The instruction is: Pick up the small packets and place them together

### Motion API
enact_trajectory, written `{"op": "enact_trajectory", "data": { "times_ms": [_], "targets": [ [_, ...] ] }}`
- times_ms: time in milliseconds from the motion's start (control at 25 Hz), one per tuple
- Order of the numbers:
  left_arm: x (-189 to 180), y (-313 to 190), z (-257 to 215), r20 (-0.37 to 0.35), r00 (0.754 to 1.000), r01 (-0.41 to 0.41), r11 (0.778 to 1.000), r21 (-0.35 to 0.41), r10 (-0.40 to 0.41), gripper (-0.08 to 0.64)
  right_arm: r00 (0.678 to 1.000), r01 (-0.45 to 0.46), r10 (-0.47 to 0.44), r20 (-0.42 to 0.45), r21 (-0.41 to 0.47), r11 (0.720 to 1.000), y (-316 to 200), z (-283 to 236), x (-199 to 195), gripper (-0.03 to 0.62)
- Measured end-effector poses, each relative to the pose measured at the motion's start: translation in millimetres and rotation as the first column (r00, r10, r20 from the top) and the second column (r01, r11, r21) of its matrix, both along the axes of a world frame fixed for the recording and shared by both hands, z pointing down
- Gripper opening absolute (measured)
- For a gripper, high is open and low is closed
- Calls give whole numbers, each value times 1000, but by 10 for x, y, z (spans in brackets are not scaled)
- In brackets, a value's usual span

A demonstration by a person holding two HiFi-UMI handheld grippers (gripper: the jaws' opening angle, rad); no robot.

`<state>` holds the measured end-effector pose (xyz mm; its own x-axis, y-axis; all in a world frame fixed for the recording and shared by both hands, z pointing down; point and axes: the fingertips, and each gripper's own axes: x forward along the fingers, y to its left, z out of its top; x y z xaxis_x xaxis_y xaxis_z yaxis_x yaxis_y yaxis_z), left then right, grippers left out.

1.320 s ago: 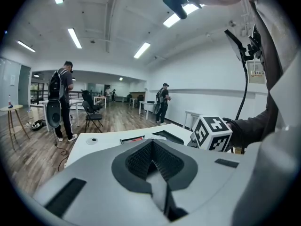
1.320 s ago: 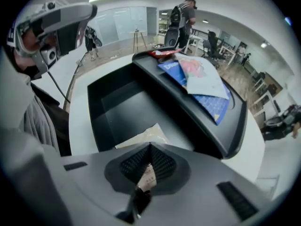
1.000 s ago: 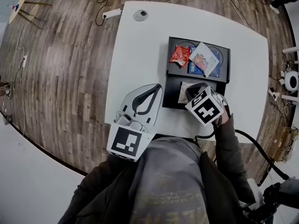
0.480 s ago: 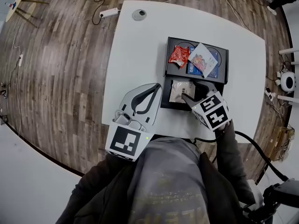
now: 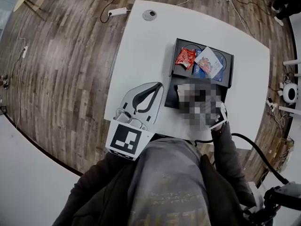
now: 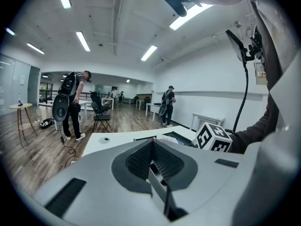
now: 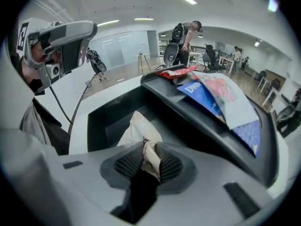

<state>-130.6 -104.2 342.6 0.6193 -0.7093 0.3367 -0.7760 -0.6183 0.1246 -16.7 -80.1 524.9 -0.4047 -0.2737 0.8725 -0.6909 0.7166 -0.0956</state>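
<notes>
Three packets (image 5: 207, 64) in tray's (image 7: 197, 121) far compartment; beige packet (image 7: 136, 126) in near one.

Wood-plank floor (image 5: 70, 69), white walls (image 6: 207, 79), ceiling strip lights (image 6: 83, 40) — a white table (image 5: 141, 55) stands on the planks.

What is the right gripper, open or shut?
Shut on the pale packet: jaws of the right gripper have just been closing; both pads pinch its edge.
</notes>
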Motion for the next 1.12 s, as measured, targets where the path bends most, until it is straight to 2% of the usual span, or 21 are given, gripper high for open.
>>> {"op": "enact_trajectory", "data": {
  "times_ms": [120,240,440,600,760,840,920,1120],
  "targets": [
    [6,31,-47,4,1000,9,1000,22,-9,0,1000,12,-13,23,7,1000,28,-113,-18,83],
    [13,103,-76,8,1000,18,999,30,-18,0,996,13,-15,89,29,1000,93,-367,-101,83],
    [112,143,-170,15,1000,8,999,53,-9,0,987,-8,-10,158,110,994,58,-793,-122,83],
    [146,122,-211,25,1000,12,998,63,-13,0,975,-109,66,213,198,974,-180,-1152,69,83],
    [247,126,-254,17,1000,-11,996,84,10,0,955,-251,192,227,267,931,-593,-1370,516,84],
    [258,102,-254,20,1000,-12,996,84,10,0,943,-302,246,225,265,916,-783,-1351,735,84],
    [227,77,-243,23,1000,-3,997,80,2,0,936,-330,285,205,241,912,-911,-1238,888,88],
    [146,19,-175,31,999,17,998,66,-19,0,931,-361,336,147,213,908,-1063,-949,1030,110]
  ]
}}
